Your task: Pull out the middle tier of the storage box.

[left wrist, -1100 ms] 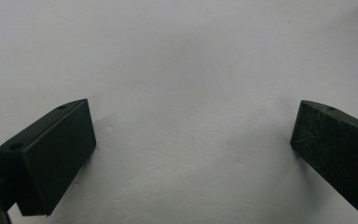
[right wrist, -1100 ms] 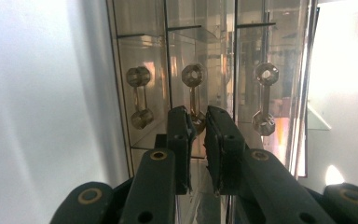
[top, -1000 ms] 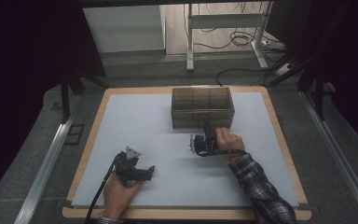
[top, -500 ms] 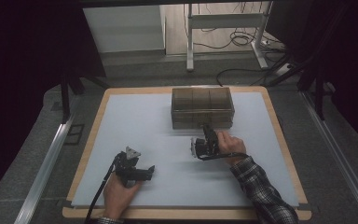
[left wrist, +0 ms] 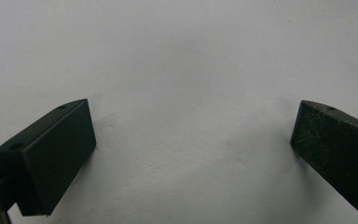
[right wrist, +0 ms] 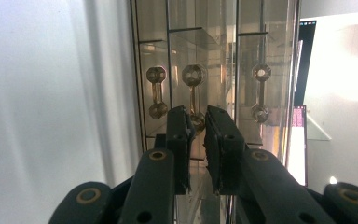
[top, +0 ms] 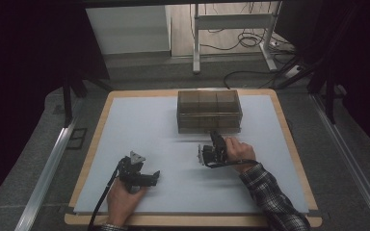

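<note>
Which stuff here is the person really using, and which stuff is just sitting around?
In use:
- clear drawer box
- its middle handle
- right gripper, jaws nearly shut at that handle

Just there:
- left gripper, open over bare white mat
- cables on the floor
- desk legs

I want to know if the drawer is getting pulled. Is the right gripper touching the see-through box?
Cannot tell. In the right gripper view the right gripper points at the clear box's middle handle, jaws nearly closed around it, but contact isn't plain.
</note>
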A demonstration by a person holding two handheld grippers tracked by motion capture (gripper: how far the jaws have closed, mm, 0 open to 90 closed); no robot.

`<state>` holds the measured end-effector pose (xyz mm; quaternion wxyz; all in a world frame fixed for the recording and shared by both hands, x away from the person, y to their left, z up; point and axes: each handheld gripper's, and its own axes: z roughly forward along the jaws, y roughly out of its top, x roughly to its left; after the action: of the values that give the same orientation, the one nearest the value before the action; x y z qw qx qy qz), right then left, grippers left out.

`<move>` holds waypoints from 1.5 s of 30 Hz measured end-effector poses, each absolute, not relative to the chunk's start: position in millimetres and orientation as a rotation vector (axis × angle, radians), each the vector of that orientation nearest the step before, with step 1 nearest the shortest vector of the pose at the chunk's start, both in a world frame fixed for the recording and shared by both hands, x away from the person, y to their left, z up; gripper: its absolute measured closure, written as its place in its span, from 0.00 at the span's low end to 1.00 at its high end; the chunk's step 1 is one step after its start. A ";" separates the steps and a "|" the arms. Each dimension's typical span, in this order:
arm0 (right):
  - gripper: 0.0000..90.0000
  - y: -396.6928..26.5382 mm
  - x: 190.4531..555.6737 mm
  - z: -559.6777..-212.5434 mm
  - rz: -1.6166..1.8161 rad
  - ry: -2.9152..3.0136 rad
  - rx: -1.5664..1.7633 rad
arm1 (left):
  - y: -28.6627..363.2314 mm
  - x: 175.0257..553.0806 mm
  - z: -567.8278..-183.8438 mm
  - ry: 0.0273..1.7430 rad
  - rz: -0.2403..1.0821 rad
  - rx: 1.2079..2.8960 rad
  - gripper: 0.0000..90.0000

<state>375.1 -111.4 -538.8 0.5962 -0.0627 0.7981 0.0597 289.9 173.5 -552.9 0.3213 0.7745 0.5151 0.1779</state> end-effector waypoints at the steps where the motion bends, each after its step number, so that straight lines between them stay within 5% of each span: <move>1: 0.88 -111.5 376.9 -538.2 0.144 1.907 -0.158 | 173.5 289.9 -552.9 1.353 0.468 2.034 0.00; 21: 0.77 -118.8 372.9 -522.1 0.224 1.972 -0.099 | 173.5 289.9 -552.8 1.353 0.467 2.035 0.00; 45: 0.76 -128.1 379.5 -494.0 0.392 2.149 -0.021 | 173.1 289.9 -553.1 1.355 0.468 2.027 0.00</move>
<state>379.5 -128.1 -494.0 0.4605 -0.0085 0.8732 0.1593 289.9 173.1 -553.1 0.3236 0.7724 0.5166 0.1784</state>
